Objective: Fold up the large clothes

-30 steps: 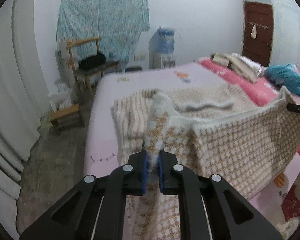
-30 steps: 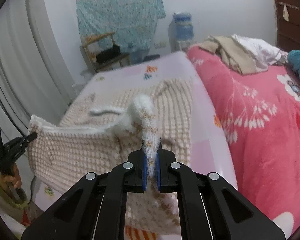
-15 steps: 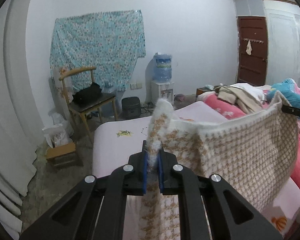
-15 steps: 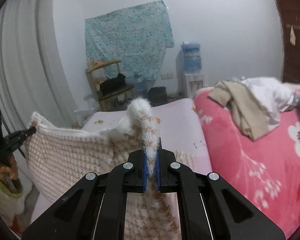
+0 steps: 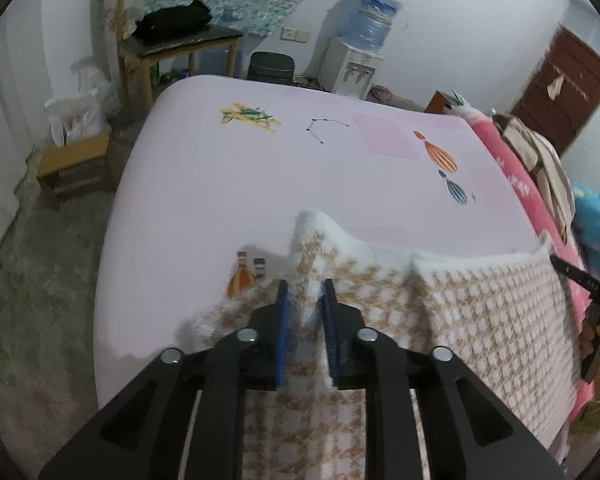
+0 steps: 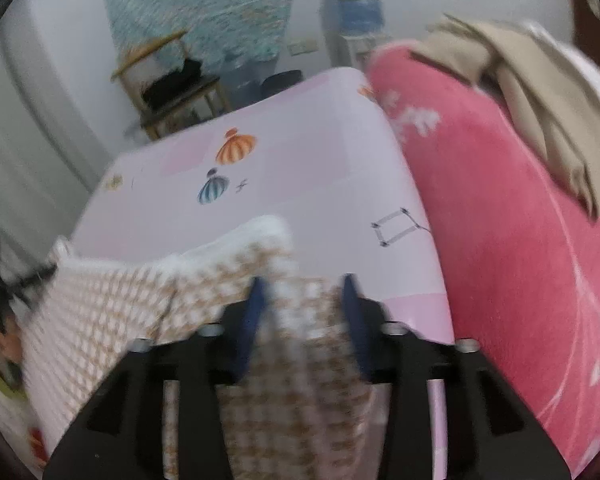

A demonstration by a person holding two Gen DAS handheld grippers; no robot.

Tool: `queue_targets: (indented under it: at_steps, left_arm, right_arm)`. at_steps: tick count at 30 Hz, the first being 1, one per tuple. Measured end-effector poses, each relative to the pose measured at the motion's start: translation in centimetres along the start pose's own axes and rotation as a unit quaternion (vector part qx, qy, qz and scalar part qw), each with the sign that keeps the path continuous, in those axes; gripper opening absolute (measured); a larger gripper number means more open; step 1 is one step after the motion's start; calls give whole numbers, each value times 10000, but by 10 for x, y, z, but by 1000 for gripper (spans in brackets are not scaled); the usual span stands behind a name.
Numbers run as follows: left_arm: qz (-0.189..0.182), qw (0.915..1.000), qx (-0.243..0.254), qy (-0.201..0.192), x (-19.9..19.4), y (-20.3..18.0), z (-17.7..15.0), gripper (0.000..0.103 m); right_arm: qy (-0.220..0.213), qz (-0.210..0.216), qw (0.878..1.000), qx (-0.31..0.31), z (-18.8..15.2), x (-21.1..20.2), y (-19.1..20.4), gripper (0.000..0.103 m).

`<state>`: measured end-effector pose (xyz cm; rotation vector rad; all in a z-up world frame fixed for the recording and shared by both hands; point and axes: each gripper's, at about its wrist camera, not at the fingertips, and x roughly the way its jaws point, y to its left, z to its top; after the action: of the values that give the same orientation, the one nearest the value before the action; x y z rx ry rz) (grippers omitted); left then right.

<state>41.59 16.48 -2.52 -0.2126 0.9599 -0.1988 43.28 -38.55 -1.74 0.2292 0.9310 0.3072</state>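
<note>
A large tan-and-white checked knit garment (image 5: 480,312) hangs stretched between my two grippers at the near edge of a pale pink bed (image 5: 284,176). My left gripper (image 5: 305,292) has its jaws slightly parted, with a fold of the garment's edge still between them. My right gripper (image 6: 300,292) has its jaws wide apart, and the garment (image 6: 112,308) lies loose between them. That view is blurred. The right gripper also shows at the far right of the left wrist view (image 5: 580,276).
A pink flowered blanket (image 6: 512,216) with beige clothes (image 6: 532,92) on it lies to the right. A wooden chair (image 5: 168,40), a low stool (image 5: 76,160), a water dispenser (image 5: 360,56) and a brown door (image 5: 560,92) stand beyond the bed.
Both grippers have tipped down toward the bed after lifting the garment. The jaws of both have opened, the right ones wide, so the garment's edge is loosening.
</note>
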Motion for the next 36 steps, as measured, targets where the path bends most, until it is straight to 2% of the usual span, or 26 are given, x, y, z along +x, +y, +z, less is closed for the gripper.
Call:
queue_targets:
  at_steps: [1,3,4,6,7,9,12,15,17,20,22,24,25,28,33,36]
  left_arm:
    - [-159,9997,-184,-40,-2,7,0,20]
    - [-431,9970,-635,-94,-6,22,-2,28]
    - [-549,9948,-845,-113,-6,28,-1,31]
    - [-746,9896,-1220,-130,-10,40,-3,31]
    - [-739,9885,-1309,-156,-13,42,-4,31]
    - [-432,9883,-1430,-324,-24,46,-3,31]
    - [-350,9853,-1591,-505,-48,52,-10,31]
    - [-201,9882,-1309,-775,-85,41,-22,34]
    - [30,9909,-934,-966,-109,24,-35,42]
    - [577,9899,-151,-1288,-148,-15,-71,55]
    - [615,9898,111,-1278,-164,-32,-94,67]
    - [492,9911,296,-1200,-177,-53,-122,73]
    - [453,9913,335,-1187,-183,-64,-136,80]
    - [295,9915,300,-1227,-196,-83,-167,94]
    - [463,9884,384,-1391,-208,-122,-204,98]
    - [438,9895,319,-1343,-206,-135,-215,98]
  right_arm:
    - [31,272,9992,306,1,-1,-13,42]
    - [18,513,9963,689,0,-5,-27,45]
    - [-20,531,9955,783,0,-9,-31,53]
    - [-189,239,9961,828,-1,-21,-35,60]
    - [-262,152,9956,883,-1,-26,-38,60]
    - [-341,167,9932,1104,-3,-37,-44,60]
    - [-516,147,9899,1311,-11,-62,-47,60]
    - [-642,53,9927,1020,-21,-89,-28,61]
    - [-698,19,9947,761,-28,-98,-13,65]
    - [-816,-72,9964,217,-66,-136,27,74]
    - [-853,-217,9961,-94,-93,-157,49,79]
    - [-924,-320,9946,-349,-118,-173,71,85]
    - [-968,-363,9936,-458,-132,-181,82,89]
    - [-1091,-601,9897,-707,-170,-196,107,95]
    - [-1178,-1253,9804,-958,-212,-204,135,95]
    - [-1189,-1398,9789,-898,-231,-212,144,95]
